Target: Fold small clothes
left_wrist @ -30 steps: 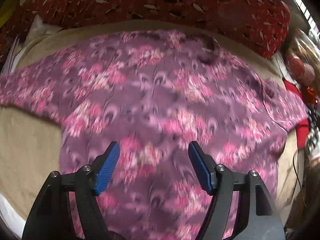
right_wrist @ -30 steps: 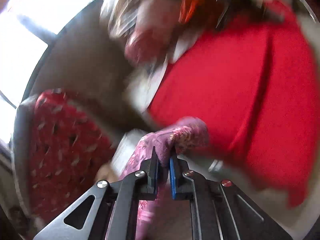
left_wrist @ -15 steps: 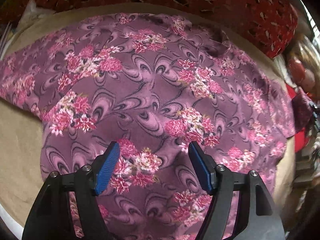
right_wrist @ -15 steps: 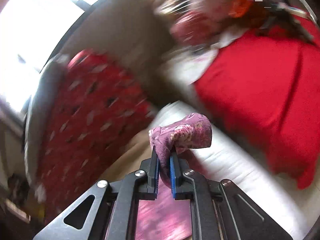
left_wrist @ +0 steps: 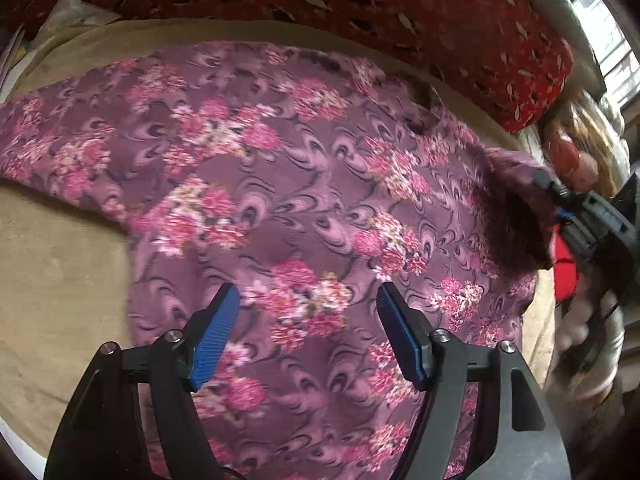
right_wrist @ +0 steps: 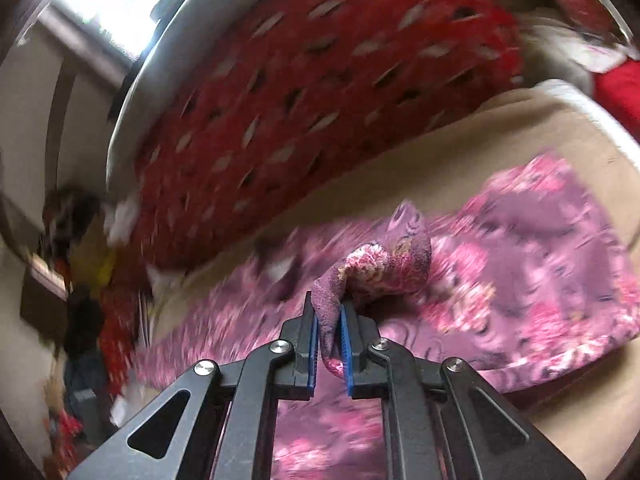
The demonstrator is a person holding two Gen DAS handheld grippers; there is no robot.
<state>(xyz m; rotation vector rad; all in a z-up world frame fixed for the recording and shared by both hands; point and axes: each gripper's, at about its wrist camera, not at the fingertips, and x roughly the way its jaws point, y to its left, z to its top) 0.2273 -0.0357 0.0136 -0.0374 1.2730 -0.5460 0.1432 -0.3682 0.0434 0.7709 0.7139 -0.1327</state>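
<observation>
The purple flower-printed fabric garment (left_wrist: 304, 184) lay spread flat on the tan cloth-covered surface (left_wrist: 52, 272), its long axis running left to right across my left wrist view, with the red patterned cushion (left_wrist: 360, 4) along its far edge. From where I worked, the fold turned on its right end: that sleeve end (right_wrist: 376, 268) was pinched between the pads of my right gripper (right_wrist: 329, 346), jaws nearly together on the bunched cloth, and lifted off the surface with the rest of the garment stretching away ahead of it. So the right hand was the nearer one to the part that had to travel, and I judged the sleeve needed carrying inward over the body. My left gripper (left_wrist: 308, 312) hung over the garment's lower middle, pointing steeply down, jaws wide and gripping nothing, the cloth showing between its blue pads (left_wrist: 216, 332). In that view the right gripper (left_wrist: 580, 216) showed at the right edge, fabric draped from it.
</observation>
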